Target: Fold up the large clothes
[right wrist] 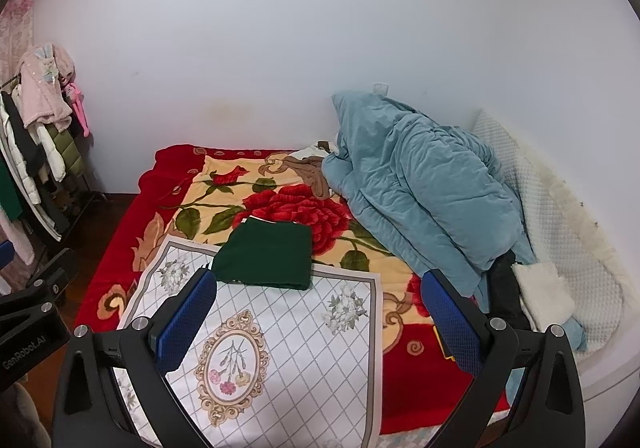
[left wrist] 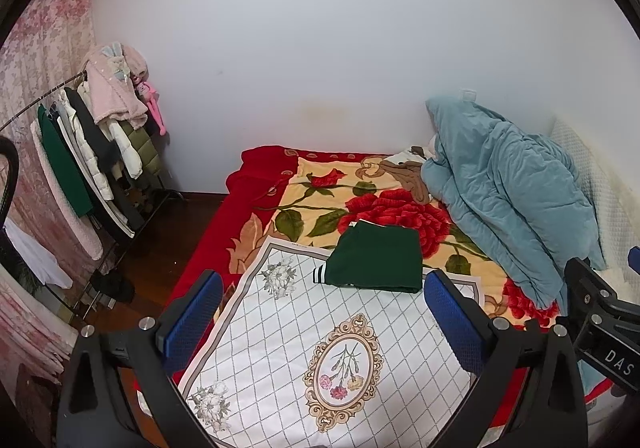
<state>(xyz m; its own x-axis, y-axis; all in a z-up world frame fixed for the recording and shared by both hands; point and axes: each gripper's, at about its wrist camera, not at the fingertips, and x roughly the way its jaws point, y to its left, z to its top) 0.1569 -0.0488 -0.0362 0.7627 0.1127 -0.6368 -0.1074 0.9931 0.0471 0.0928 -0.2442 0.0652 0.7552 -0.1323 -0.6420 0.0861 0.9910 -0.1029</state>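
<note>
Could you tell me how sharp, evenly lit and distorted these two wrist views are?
Left wrist view: strong fisheye bending with black corners; soft, even light, no glare; the folded green garment is sharp, the open left gripper slightly soft. Right wrist view: the same curvature; the wall looks hazy, the blue quilt is clear, the open right gripper casts no hard shadow on the white patterned cloth.

Soft even light, sharp centre, perhaps hazy fisheye-warped dark edges.

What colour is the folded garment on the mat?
Dark green, with white stripes at its cuff; the left wrist view shows the cuff best.
</note>
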